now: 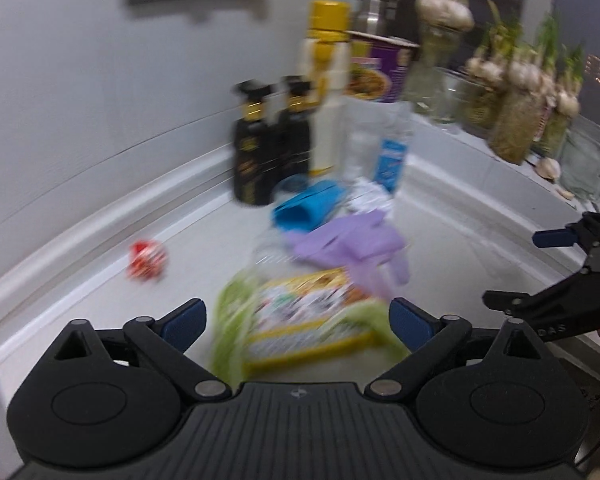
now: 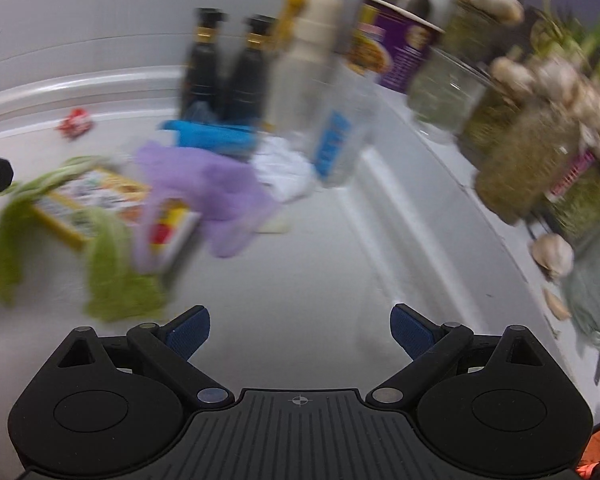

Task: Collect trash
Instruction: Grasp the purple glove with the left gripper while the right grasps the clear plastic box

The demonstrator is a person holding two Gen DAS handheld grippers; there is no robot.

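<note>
Reaching for the trash heaped on the white counter (image 1: 440, 240), lower the wide-open, empty left gripper (image 1: 296, 322) squarely over the green-edged yellow wrapper (image 1: 300, 320) before squeezing, while the right gripper (image 2: 300, 330), also spread and empty, waits clear of the purple glove (image 2: 212, 184).

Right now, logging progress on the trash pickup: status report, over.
Left gripper jaws open, over the yellow-edged printed wrapper. Right gripper jaws open, empty. Purple glove lies across the wrapper.

A home kitchen: a white counter (image 2: 300, 264) in a wall corner holds dark sauce bottles (image 1: 252, 148), an instant-noodle cup (image 1: 380, 68), and jars of sprouting garlic (image 1: 516, 120) along the windowsill.
</note>
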